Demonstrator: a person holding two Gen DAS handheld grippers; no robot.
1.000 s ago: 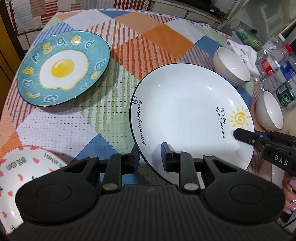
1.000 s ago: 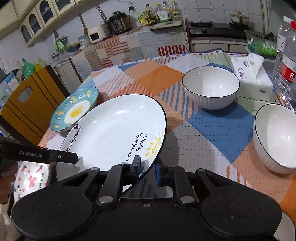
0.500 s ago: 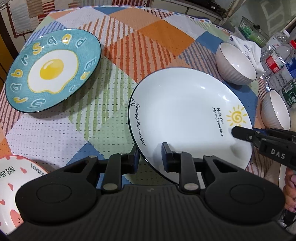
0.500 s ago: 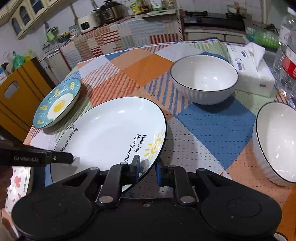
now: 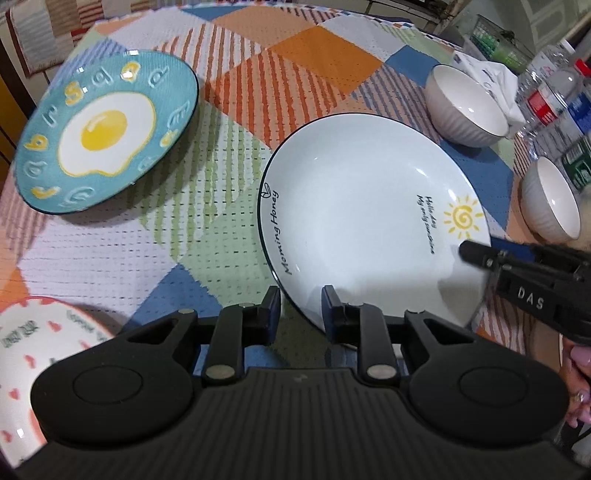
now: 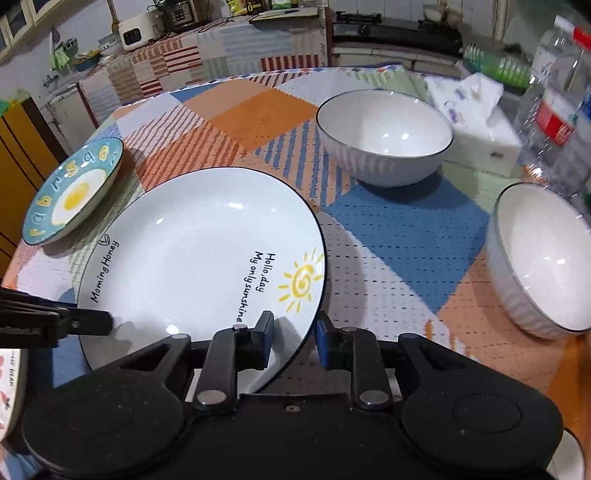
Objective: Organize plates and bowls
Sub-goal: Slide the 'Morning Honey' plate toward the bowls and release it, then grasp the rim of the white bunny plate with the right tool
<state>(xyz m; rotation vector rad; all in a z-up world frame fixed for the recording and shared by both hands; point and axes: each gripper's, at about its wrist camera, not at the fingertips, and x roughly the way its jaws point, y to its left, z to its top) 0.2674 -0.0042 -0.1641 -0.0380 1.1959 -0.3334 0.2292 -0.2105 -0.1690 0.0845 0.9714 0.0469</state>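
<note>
A white plate with a sun drawing [image 5: 362, 206] [image 6: 192, 266] is held between both grippers just over the checked tablecloth. My left gripper [image 5: 301, 306] is shut on its near-left rim. My right gripper [image 6: 293, 332] is shut on its opposite rim by the sun. A blue fried-egg plate [image 5: 103, 129] [image 6: 70, 195] lies at the far left. A white plate with red hearts [image 5: 33, 365] lies near left. Two white ribbed bowls [image 6: 384, 136] [image 6: 543, 258] stand on the right.
A tissue pack [image 6: 476, 125] and several water bottles [image 6: 557, 99] stand at the table's right edge. A green basket [image 5: 498, 44] is behind them. A kitchen counter with appliances [image 6: 155, 29] is beyond the table.
Both grippers have moved the white sun plate lower toward the tablecloth and a little forward. Both stay shut on its rim.
</note>
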